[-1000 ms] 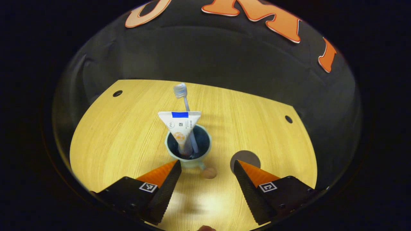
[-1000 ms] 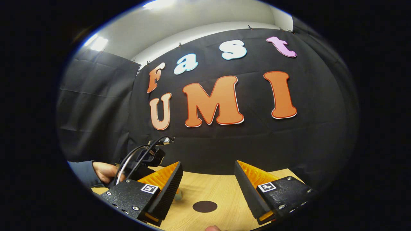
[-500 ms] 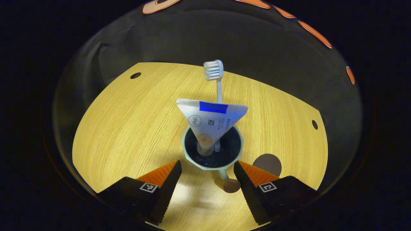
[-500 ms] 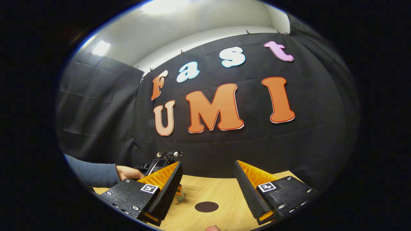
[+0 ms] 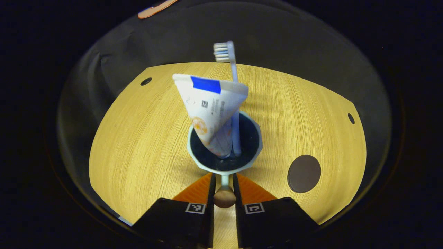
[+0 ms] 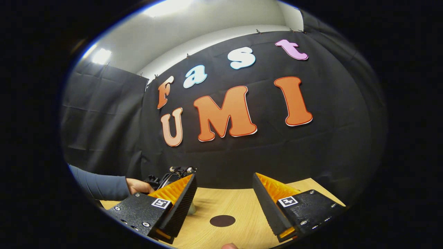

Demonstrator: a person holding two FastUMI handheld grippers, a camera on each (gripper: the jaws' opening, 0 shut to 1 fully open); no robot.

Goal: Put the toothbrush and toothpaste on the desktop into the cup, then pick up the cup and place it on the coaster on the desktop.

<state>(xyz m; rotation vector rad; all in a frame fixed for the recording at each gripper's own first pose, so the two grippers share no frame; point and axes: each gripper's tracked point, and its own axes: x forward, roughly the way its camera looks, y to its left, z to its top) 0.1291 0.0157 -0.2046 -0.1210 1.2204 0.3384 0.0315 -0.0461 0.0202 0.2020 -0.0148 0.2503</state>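
Left gripper view: the left gripper has its two fingers drawn close together on either side of the thin handle stem of the cup, so that the gripper is clenched on the handle. The stem ends in a round wooden knob, which sits between the fingers nearer the camera. The cup is pale outside and dark inside and stands on the wooden desktop. Inside the cup stands the toothpaste, a white tube with its wide crimped end uppermost (a blue band runs across that end) and its narrow end down in the cup. The toothbrush stands beside the tube with its handle in the cup and its bristled head well above the rim. The coaster, a dark round disc, lies flat on the desktop to the right of the cup and apart from it. Small dark holes mark the far corners of the desktop.

Right gripper view: the right gripper is held above the near edge of the desktop with its fingers spread wide and nothing between them. The coaster lies on the wood ahead of the gap. At the left a hand with a blue sleeve holds the other gripper, partly hidden behind the near finger.
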